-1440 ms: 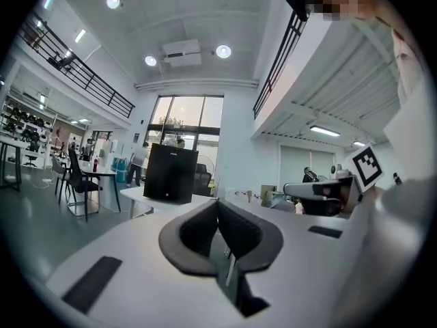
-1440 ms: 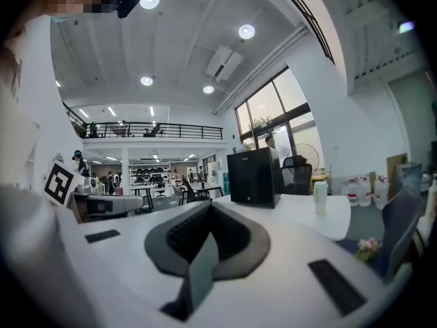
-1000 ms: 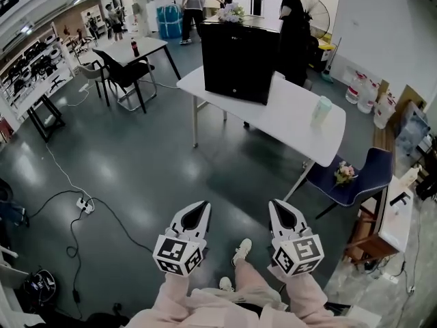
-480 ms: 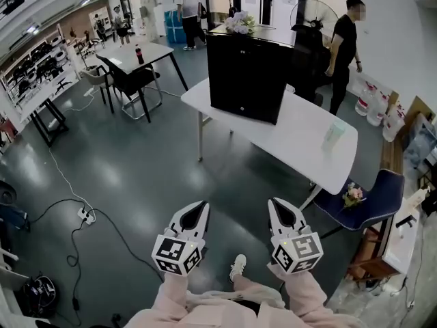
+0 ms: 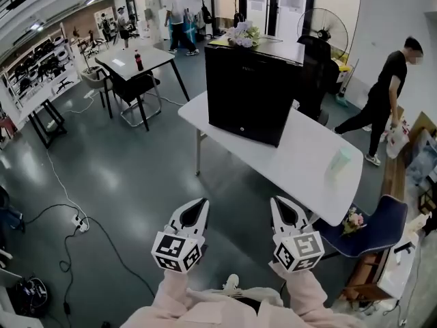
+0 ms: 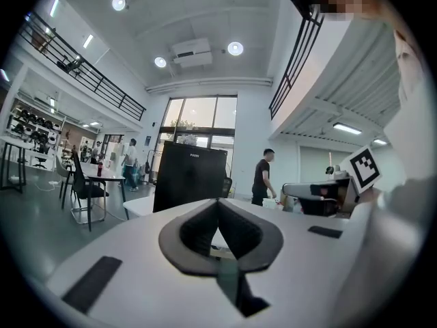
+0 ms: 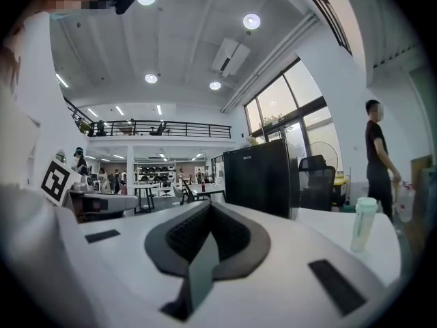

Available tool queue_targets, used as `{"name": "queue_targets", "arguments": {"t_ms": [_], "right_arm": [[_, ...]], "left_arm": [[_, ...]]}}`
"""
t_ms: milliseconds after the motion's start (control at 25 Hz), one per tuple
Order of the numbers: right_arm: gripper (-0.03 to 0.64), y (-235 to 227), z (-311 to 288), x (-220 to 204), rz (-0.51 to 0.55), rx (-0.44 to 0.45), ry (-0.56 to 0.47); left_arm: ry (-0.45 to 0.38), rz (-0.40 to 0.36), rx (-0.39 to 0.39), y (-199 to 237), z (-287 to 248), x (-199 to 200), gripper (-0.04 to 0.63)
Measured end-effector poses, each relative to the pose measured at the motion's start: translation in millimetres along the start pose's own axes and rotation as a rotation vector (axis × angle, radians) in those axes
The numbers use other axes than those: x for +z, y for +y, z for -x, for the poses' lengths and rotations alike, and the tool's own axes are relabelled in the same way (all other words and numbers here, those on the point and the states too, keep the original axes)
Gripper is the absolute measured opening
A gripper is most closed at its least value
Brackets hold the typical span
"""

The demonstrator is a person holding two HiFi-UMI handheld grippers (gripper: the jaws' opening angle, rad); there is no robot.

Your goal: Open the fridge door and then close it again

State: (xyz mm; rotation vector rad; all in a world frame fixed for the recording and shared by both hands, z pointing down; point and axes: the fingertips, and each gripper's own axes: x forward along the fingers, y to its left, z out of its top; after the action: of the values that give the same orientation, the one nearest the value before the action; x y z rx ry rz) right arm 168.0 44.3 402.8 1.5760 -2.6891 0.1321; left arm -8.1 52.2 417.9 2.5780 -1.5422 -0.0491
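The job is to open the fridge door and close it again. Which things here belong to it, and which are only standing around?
Belong to the job: black fridge, door closed; white table under it; left tongs and right tongs, both shut, empty.

Only standing around: pale cup on that table; flowers on the fridge; blue chair; fan; bottle on the far table.

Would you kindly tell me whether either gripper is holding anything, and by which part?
Nothing is held. The left gripper and the right gripper both have their jaws closed on nothing, short of the black fridge on the table.
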Motion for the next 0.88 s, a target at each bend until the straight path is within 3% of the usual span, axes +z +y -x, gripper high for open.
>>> {"name": "queue_targets", "arguments": {"t_ms": [600,880], "right_arm": [[0.009,-24,-74,-15,0.013,0.082,0.046],[0.009,-50,-107,-12,0.033,0.059,0.049]], "left_arm": [[0.019,0.034,0.087,40,-46,-16,0.011],[0.022,0.022,0.073,58,-86,-11,0.011]]}}
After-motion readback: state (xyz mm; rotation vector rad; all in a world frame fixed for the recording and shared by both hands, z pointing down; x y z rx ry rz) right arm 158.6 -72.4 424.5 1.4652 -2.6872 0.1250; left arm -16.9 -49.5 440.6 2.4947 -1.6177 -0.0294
